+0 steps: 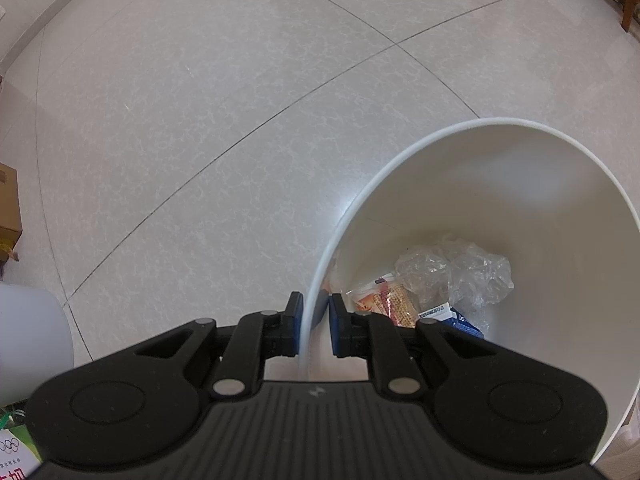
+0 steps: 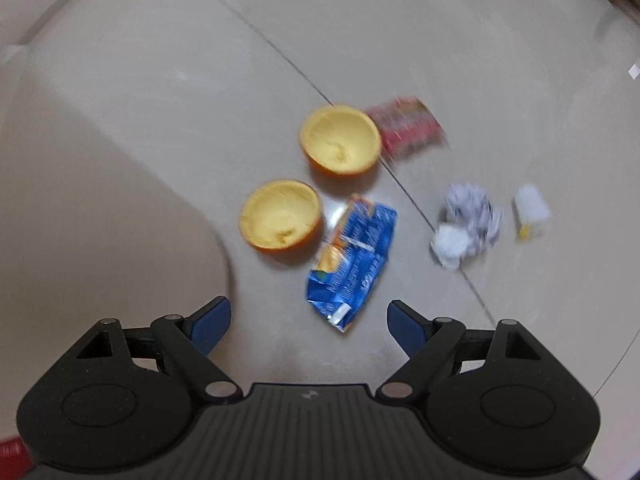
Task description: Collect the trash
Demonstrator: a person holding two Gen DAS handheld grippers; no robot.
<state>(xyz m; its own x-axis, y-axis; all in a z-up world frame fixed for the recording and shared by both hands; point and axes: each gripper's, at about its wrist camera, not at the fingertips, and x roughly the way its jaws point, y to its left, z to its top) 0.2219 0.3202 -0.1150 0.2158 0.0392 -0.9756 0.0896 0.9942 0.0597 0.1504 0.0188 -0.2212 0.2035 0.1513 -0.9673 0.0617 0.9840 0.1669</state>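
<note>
The left gripper (image 1: pixel 316 326) is clamped on the rim of a white bin (image 1: pixel 520 168), one pad outside the wall and one inside, the wall pinched between them. The bin stands on a pale tiled floor (image 1: pixel 200 120) and is seen from above. At its bottom lie crumpled clear plastic (image 1: pixel 460 272), an orange wrapper (image 1: pixel 384 300) and a blue and white carton (image 1: pixel 452 316), all touching one another. A brown box (image 1: pixel 9 200) sits at the left edge of this view.

The right gripper (image 2: pixel 309 320) hangs over the floor with its jaws spread wide and nothing between the pads. Just beyond its fingertips lies a flattened blue packet (image 2: pixel 352 256), its near end roughly between the two blue pads but apart from both. Two orange peel halves (image 2: pixel 280 216) (image 2: pixel 340 140) rest hollow side up beside the packet, the nearer one just left of it. A red wrapper (image 2: pixel 408 128) lies just right of the farther peel. A crumpled white paper ball (image 2: pixel 468 220) and a small white item (image 2: pixel 532 210), possibly a little box though the blur hides its detail, lie to the right, across a tile seam from the packet. A pale curved surface, probably the bin's side, fills the left of this view.
</note>
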